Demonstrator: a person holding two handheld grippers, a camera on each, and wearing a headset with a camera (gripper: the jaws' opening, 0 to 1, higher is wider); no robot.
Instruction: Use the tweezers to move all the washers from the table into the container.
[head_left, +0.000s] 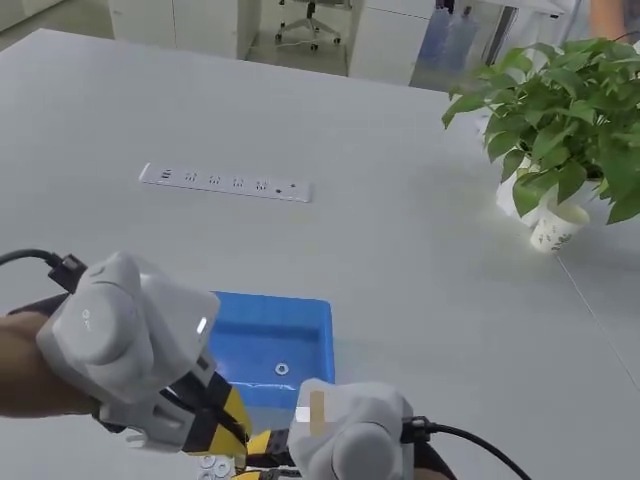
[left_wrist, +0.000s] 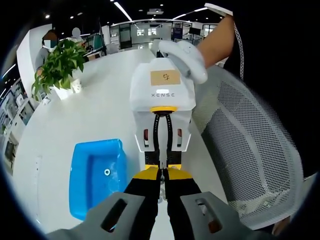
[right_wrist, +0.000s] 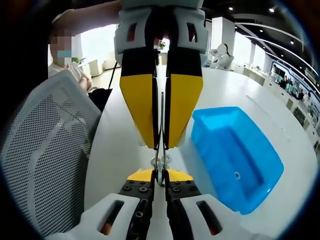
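My two grippers meet tip to tip at the near table edge. A thin metal pair of tweezers runs between them. My left gripper has its yellow tips shut on the tweezers, and my right gripper is shut on their other end. In the head view the left gripper comes from the left and the right gripper from the bottom. The blue container lies just beyond them with one washer in it. A few washers lie on the table under the grippers.
A white power strip lies farther back on the table. A potted plant in a white cup stands at the right. A mesh office chair is beside the table's near edge.
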